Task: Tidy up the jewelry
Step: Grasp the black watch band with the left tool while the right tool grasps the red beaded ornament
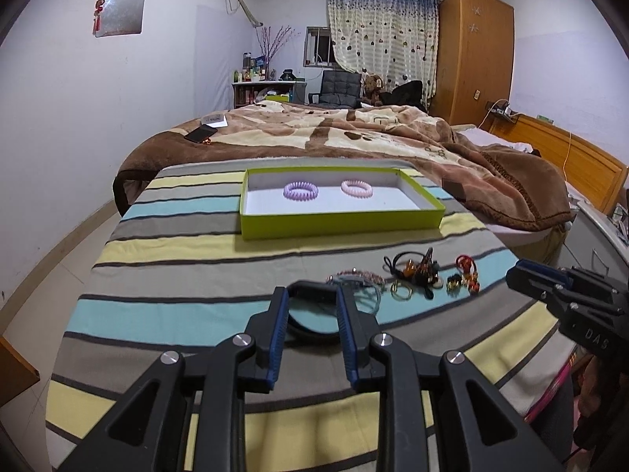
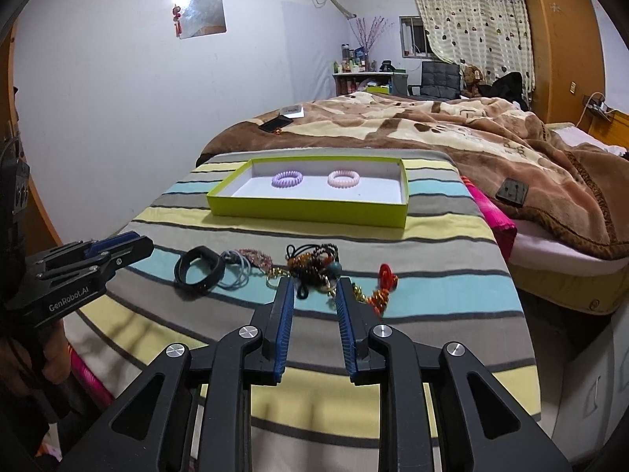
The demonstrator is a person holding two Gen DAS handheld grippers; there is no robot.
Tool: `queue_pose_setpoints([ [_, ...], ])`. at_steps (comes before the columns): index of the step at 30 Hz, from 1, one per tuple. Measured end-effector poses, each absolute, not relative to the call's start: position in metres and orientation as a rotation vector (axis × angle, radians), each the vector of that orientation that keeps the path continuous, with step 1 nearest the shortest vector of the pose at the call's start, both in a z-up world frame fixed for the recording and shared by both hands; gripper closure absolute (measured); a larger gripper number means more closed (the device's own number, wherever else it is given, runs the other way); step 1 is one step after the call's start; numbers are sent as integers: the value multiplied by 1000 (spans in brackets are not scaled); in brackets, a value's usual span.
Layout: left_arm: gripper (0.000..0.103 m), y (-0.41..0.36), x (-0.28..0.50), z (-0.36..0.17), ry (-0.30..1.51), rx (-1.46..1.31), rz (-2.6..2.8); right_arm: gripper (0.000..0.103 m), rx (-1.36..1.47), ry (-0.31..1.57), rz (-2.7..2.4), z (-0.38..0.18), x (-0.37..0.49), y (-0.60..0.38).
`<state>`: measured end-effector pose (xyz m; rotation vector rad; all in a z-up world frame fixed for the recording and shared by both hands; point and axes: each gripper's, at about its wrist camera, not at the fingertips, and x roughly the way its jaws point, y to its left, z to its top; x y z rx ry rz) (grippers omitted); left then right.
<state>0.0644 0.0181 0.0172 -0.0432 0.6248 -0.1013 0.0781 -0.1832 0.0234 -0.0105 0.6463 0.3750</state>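
Observation:
A green box (image 1: 338,226) (image 2: 306,212) with a white floor holds a purple coil ring (image 1: 300,190) (image 2: 287,178) and a pink coil ring (image 1: 356,188) (image 2: 343,178). A pile of jewelry lies in front of it on the striped cloth: a black band (image 2: 198,269) (image 1: 310,288), thin hair ties (image 2: 236,271), dark beaded pieces (image 1: 418,269) (image 2: 314,263), gold rings (image 1: 401,291) and a red piece (image 1: 466,265) (image 2: 387,275). My left gripper (image 1: 312,295) is open around the near part of the black band. My right gripper (image 2: 314,287) is open, just before the beaded pieces.
The striped cloth (image 1: 177,244) covers a table set against a bed with a brown blanket (image 1: 354,133). A phone (image 1: 201,133) lies on the blanket. A small dark block (image 2: 512,192) rests on the blanket's edge. A wooden wardrobe (image 1: 471,51) stands behind.

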Motion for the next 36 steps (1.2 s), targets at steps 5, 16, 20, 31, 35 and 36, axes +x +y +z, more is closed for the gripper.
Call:
queue_pose_setpoints([
  [5,76,19,64,9,647,-47,-96,80,-2,652,361,22,79,-187],
  [16,75,23,77,-8,709,-68,-78,80,18,695,319,8,96,-199],
  [20,75,26,86,-13,731,-81,-65,79,49,724,293,1,110,-207],
  [31,75,28,109,-26,807,-114,-29,80,80,824,232,-18,146,-212],
  [35,75,28,114,-28,829,-115,-20,80,95,857,229,-19,158,-213],
  [36,75,28,116,-29,834,-114,-18,80,84,869,222,-20,162,-212],
])
